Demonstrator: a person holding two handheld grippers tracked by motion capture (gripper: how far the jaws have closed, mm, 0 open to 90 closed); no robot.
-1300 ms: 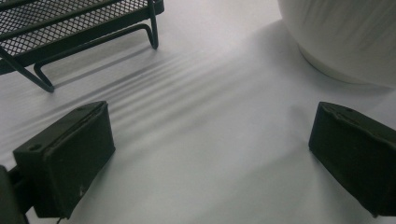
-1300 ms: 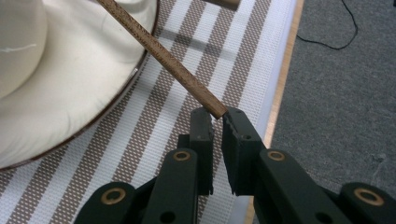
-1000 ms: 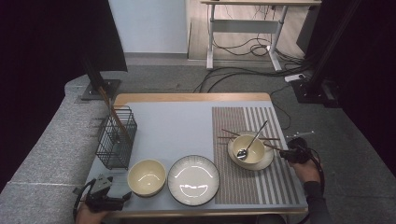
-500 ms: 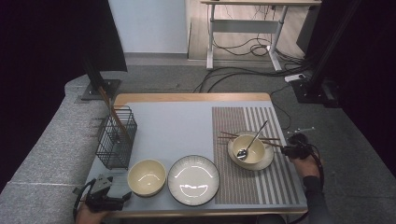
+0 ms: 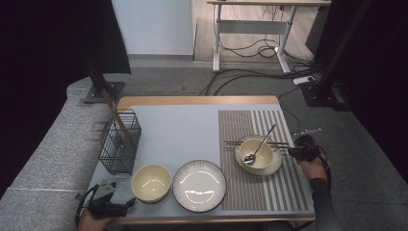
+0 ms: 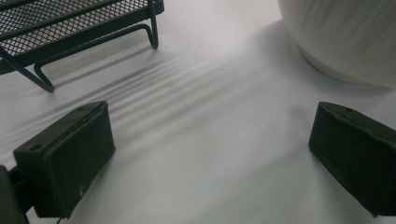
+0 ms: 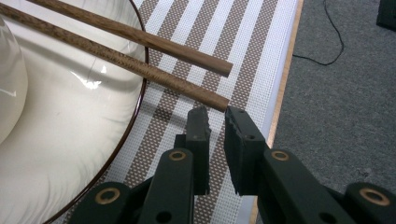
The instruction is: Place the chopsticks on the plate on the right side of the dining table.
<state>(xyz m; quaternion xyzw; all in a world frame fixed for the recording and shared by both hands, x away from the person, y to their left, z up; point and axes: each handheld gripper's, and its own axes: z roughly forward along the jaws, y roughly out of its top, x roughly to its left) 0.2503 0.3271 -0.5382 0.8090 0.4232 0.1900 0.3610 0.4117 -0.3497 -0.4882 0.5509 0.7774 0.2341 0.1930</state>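
At the near left corner of the table the left gripper lay low on the bare surface, its jaws standing wide apart with nothing between them, a cream bowl just to its right and a black wire basket a little farther off. Beside the bowl sat a broad glazed plate. Over at the right edge, on the striped placemat, the right gripper pointed at the ends of a pair of wooden chopsticks; its jaws were almost together, having just been closing a touch, a narrow gap left and nothing caught in it, the tips just short of the nearer stick's end. The chopsticks lay across the rim of a saucer, and in the high view a small bowl stood on it with a spoon leaning inside.
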